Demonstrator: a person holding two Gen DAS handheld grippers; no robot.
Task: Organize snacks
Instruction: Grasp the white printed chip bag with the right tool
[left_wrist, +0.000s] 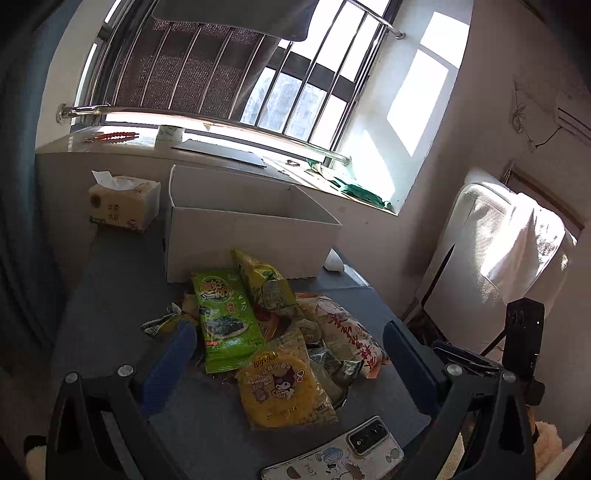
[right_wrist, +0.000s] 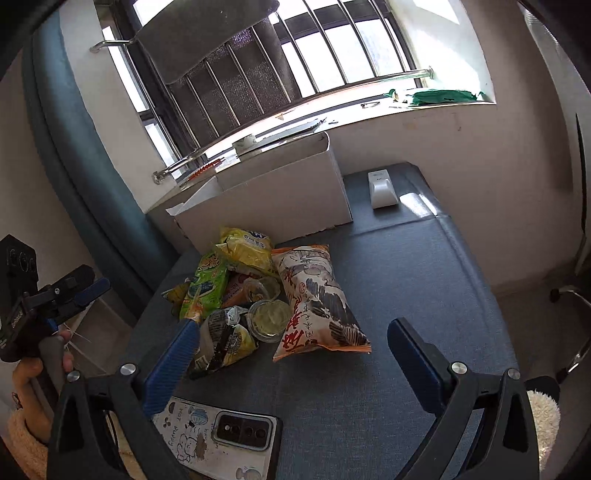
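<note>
A: On the grey table (right_wrist: 424, 280), what is largest?
B: The white box (left_wrist: 251, 236) at the far side, open on top. Just near of it lies the snack pile (left_wrist: 273, 332).
A: And in the pile?
B: An orange-and-white bag (right_wrist: 314, 299) on its right, a green packet (left_wrist: 225, 317) on its left, a yellow pack (left_wrist: 284, 384) nearest. A phone (right_wrist: 221, 439) lies at the near edge.
A: The grippers?
B: The left gripper (left_wrist: 291, 354) and right gripper (right_wrist: 295, 350) both hover spread wide, gripping nothing.

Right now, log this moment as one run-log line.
left gripper: open, empty | right gripper: open, empty | snack pile: on table, untouched | white box: behind pile
</note>
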